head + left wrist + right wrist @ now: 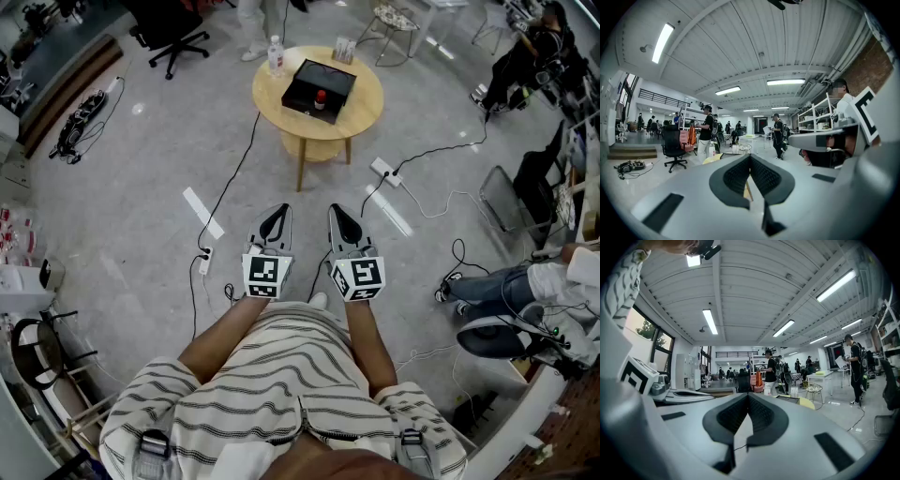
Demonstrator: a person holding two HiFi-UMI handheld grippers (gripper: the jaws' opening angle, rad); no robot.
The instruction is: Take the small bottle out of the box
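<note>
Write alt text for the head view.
Seen from above, a person in a striped shirt holds the left gripper and right gripper, both shut and empty, side by side over a floor. Ahead stands a round wooden table bearing a black box with a small bottle inside.

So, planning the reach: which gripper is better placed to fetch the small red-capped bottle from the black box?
Right, marginally. The left gripper and right gripper are shut, far from the round wooden table; the small red-capped bottle in the black box lies nearer the right.
</note>
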